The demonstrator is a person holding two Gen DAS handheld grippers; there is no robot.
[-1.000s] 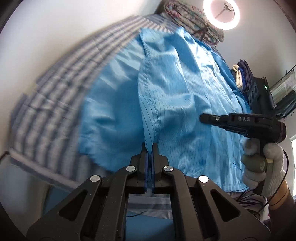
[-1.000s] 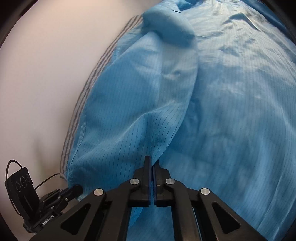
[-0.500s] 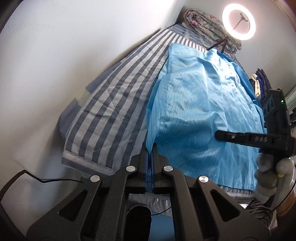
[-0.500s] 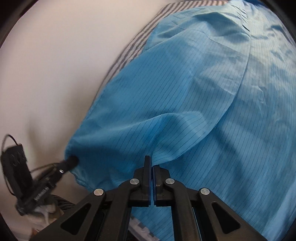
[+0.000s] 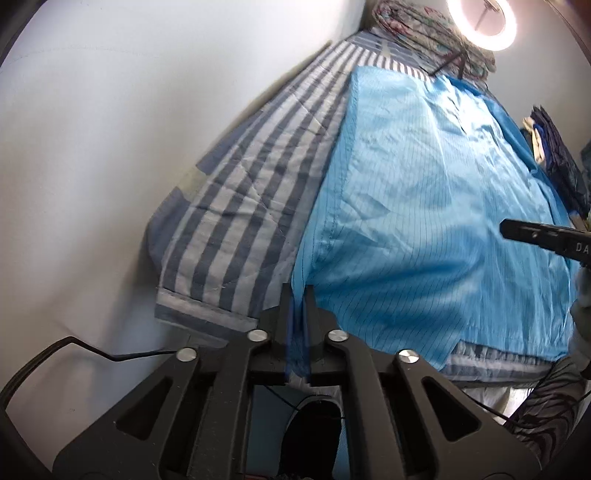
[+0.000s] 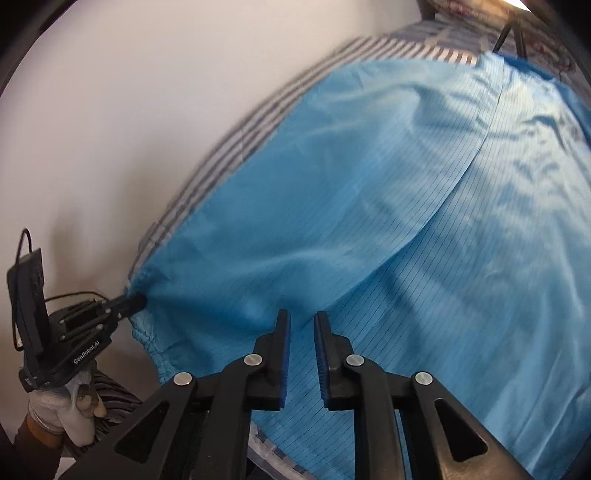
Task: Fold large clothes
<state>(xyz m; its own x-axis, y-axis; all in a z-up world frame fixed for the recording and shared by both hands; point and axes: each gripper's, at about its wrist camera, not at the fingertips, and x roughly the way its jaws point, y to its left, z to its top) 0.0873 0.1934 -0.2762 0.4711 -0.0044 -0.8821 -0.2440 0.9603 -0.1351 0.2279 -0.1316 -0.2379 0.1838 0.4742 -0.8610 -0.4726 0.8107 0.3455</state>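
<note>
The big blue garment (image 5: pixel 424 221) lies spread flat on the striped bed cover (image 5: pixel 251 192) by the white wall (image 5: pixel 92 147). My left gripper (image 5: pixel 297 295) pinches its near corner tight. My right gripper (image 6: pixel 301 325) has let go; its fingers stand apart just over the cloth. I read "GenRobot.AI" on the left gripper's side.

A bedroom: beyond the fingers a bed (image 5: pixel 236 206) under striped quilt, folded blankets (image 5: pixel 417 26) and ring light (image 5: pixel 480 22) at its far end.
</note>
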